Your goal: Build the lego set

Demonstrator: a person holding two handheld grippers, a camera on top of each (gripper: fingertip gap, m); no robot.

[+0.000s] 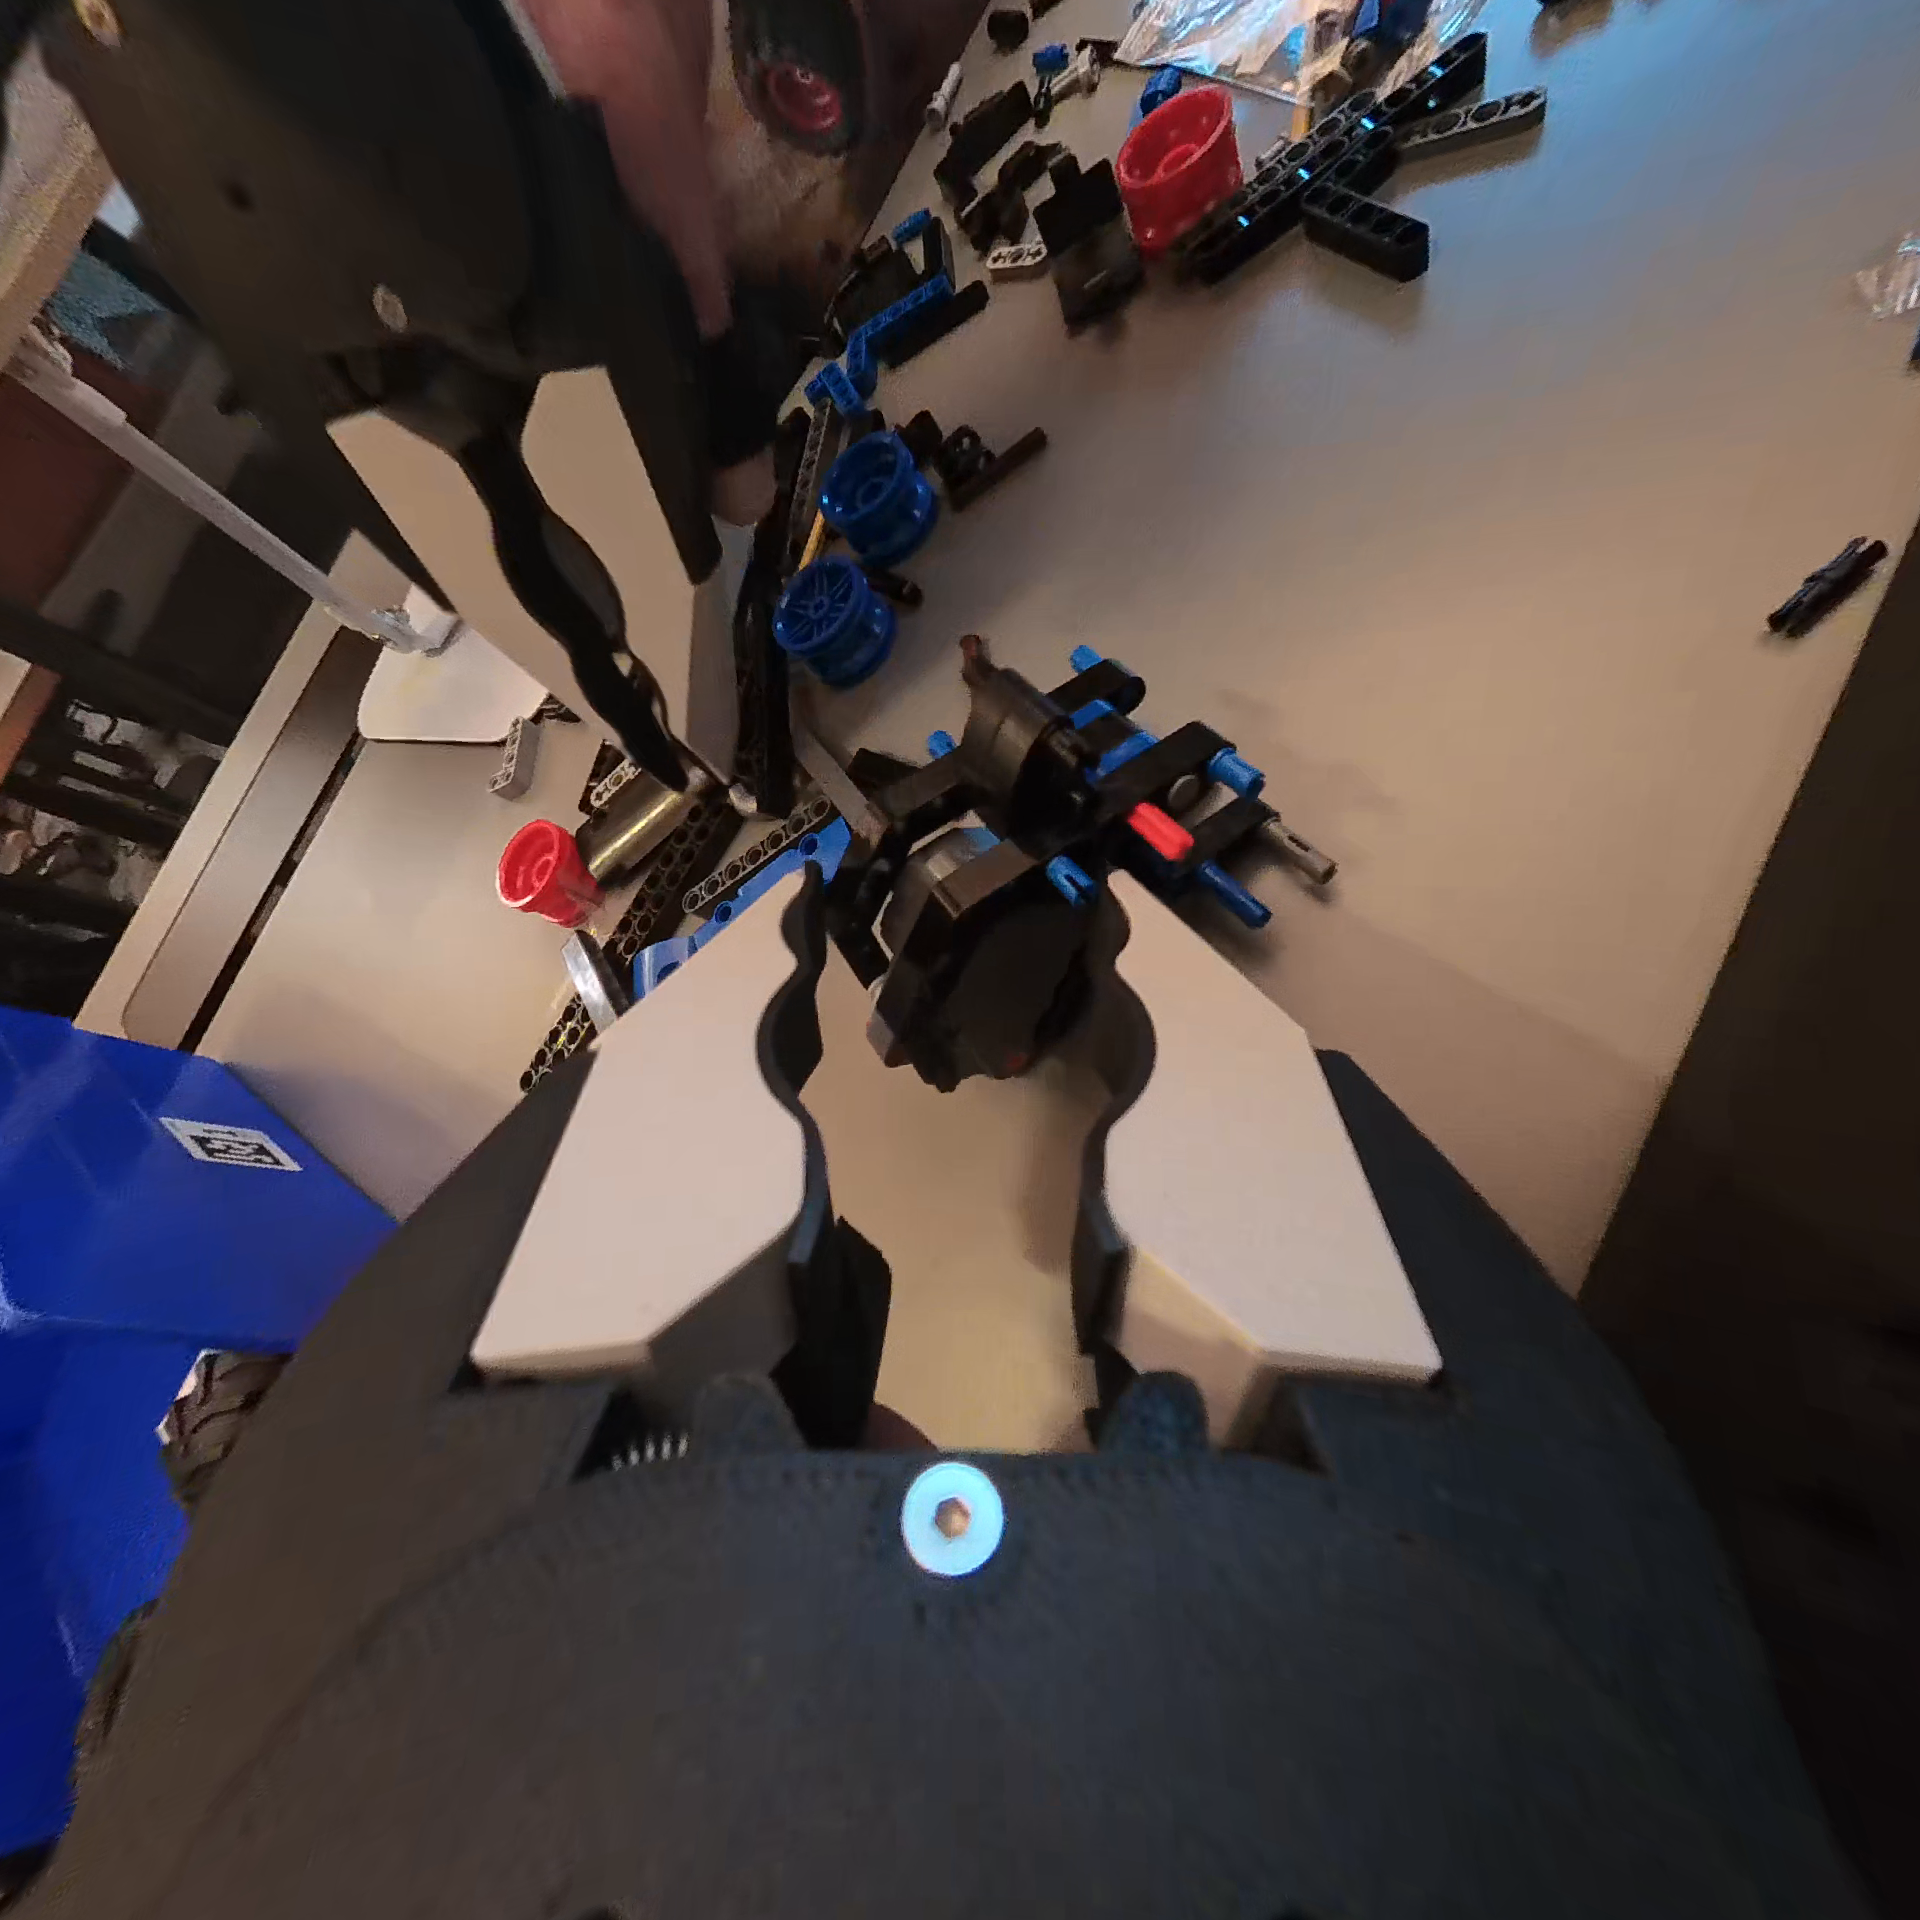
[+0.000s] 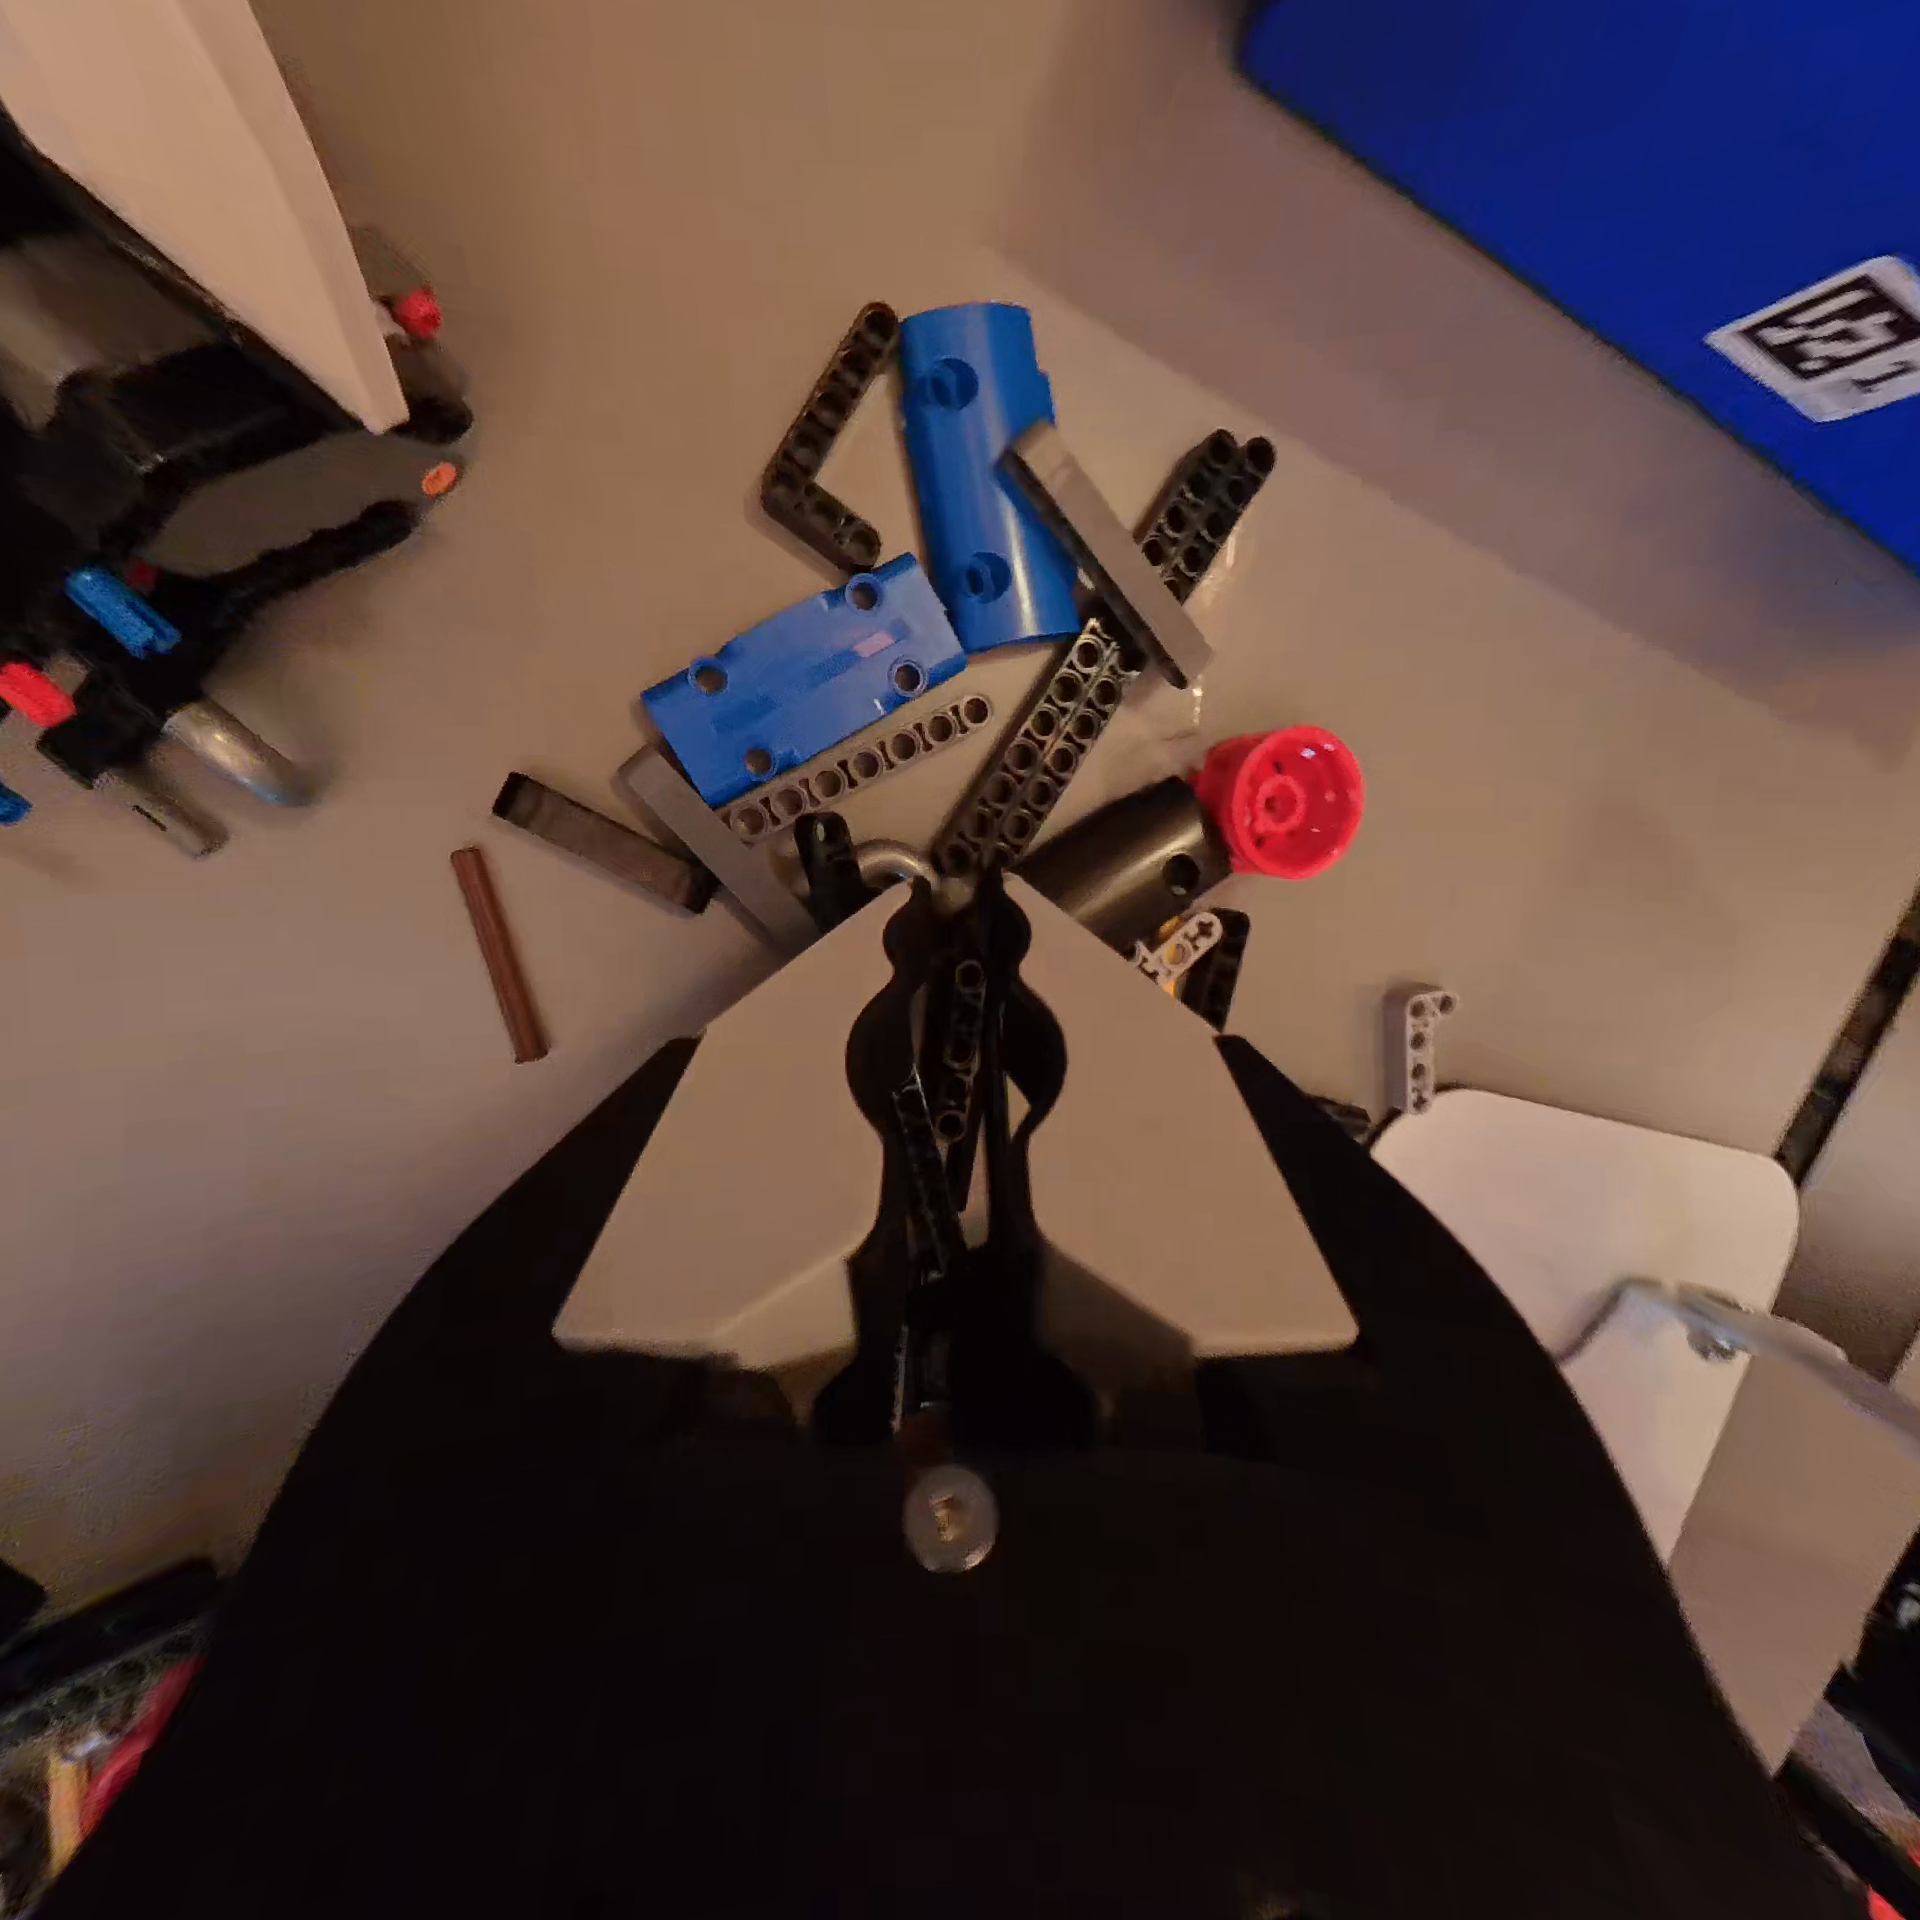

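Note:
My left gripper (image 1: 961,914) sits low over the beige table (image 1: 1455,436), its jaws closed around a black, grey and blue lego assembly (image 1: 1049,790) with blue pins and a red pin. That assembly also shows at the left of the right wrist view (image 2: 270,509). My right gripper (image 2: 948,896) is shut on a long black holed beam (image 2: 961,1029) that runs back between its fingers. Its tips hang over a pile of parts. It also shows in the left wrist view (image 1: 691,774), left of the assembly.
The pile holds two blue panels (image 2: 800,686), grey and black beams and a red hub (image 2: 1283,800). A brown axle (image 2: 499,956) lies to its left. Two blue wheels (image 1: 831,618), a big red hub (image 1: 1179,166) and black beams (image 1: 1340,177) lie farther off. A blue box (image 1: 125,1247) stands at the left.

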